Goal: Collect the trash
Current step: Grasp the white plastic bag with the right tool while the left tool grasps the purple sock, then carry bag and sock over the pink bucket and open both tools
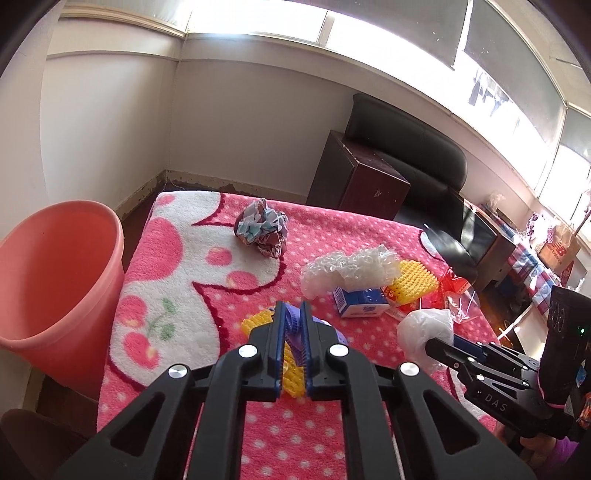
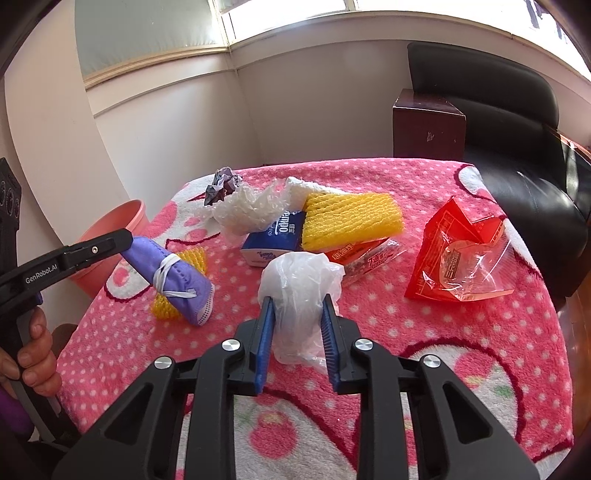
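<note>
Over the blanket, left tongs (image 1: 293, 314) pinch purple mask (image 2: 173, 271); right tongs (image 2: 297, 306) clasp white bag (image 2: 295, 291)

Room corner with plain cream-white plastered walls (image 1: 110, 122); a worn, scuffed baseboard (image 1: 207, 183) along a dark floor (image 1: 135, 218); a band of wide windows (image 1: 258, 22) above a pale ledge, strongly backlit, partly covered by grey roller blinds (image 1: 517, 48). Furniture: a table under a fluffy pink polka-dot blanket with white cartoon shapes (image 2: 424, 332); a black leather armchair (image 2: 517, 147) by the wall; a dark brown box-shaped wooden cabinet (image 2: 428, 125) just beside it; a low side table with a checked cloth and clutter (image 1: 532, 258) under the windows.
</note>
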### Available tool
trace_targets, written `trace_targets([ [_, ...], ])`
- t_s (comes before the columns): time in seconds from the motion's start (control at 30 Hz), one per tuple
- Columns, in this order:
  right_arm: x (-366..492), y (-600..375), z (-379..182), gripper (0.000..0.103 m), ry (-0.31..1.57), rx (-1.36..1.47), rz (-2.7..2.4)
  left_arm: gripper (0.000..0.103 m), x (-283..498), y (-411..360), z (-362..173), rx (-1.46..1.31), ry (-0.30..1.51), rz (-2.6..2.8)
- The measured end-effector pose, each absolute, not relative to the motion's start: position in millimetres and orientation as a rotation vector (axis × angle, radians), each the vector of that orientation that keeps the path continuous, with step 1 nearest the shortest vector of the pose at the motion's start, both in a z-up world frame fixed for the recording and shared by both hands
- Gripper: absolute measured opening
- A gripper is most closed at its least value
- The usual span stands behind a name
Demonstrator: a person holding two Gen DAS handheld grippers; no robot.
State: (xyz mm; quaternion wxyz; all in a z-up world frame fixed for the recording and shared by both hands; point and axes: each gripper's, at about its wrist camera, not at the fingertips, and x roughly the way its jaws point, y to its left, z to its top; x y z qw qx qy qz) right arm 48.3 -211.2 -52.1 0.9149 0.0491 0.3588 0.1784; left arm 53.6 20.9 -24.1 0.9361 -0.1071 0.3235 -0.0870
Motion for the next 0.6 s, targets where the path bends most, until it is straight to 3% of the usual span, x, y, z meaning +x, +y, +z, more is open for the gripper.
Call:
trace_targets([
  [0.6, 48, -158, -10, 0.025, 0.647, 0.040, 0.496, 0.006, 19, 68, 19, -0.260, 0.499, -0.100],
])
